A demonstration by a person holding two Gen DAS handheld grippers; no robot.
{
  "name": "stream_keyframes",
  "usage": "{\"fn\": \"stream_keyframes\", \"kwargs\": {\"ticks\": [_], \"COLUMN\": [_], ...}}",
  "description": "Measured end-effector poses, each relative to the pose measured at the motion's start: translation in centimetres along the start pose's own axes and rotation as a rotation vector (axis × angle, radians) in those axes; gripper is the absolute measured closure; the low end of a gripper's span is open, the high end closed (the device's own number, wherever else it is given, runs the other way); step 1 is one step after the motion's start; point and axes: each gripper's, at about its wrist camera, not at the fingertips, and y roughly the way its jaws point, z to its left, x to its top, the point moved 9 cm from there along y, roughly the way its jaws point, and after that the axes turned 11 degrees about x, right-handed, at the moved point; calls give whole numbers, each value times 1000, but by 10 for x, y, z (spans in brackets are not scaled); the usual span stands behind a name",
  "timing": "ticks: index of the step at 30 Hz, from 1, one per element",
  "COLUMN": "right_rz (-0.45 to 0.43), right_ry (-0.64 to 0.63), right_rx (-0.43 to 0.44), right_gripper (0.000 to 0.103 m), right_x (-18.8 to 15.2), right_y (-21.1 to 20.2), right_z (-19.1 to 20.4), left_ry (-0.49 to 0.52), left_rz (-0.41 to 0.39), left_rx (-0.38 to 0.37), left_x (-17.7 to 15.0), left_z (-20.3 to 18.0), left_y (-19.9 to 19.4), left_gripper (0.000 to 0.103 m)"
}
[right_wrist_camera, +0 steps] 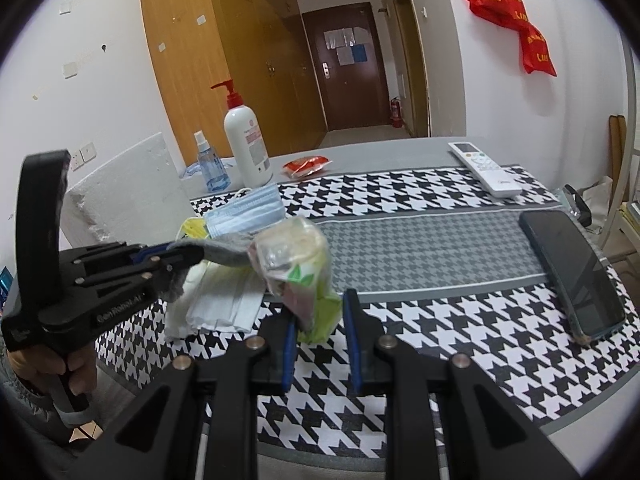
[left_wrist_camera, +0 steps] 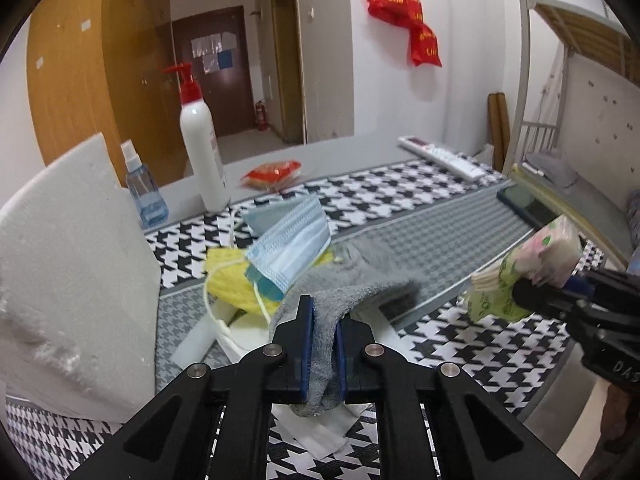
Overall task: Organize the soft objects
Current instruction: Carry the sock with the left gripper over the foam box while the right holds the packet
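Left gripper [left_wrist_camera: 323, 322] pinching fuzzy grey sock [left_wrist_camera: 360, 280], right gripper [right_wrist_camera: 320, 312] clamping crinkly tissue pack [right_wrist_camera: 296, 264] — seemingly green-pink.

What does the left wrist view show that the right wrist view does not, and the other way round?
Only the left wrist view shows the left gripper from behind, its pads clamped on the grey sock, and the bunk bed frame at the right.

Only the right wrist view shows the person's hand on the left gripper's handle, and the whole dark phone.

Both show the tissue pack in the right gripper, the blue face mask, the pump bottle, the spray bottle and the remote control.
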Motion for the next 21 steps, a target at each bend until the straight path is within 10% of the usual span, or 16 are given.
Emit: {"fn": "stream_keyframes", "kwargs": {"ticks": [21], "right_rz": [-43], "right_ry": [-69], "right_rx": [8], "right_gripper": [77], "right_x": [17], "right_y": [-16], "right_z": [34], "left_ry": [-76], "left_rz": [-123], "left_rx": [8], "left_x": [28], "left_z": [33], "left_y": [-56], "left_gripper": [92]}}
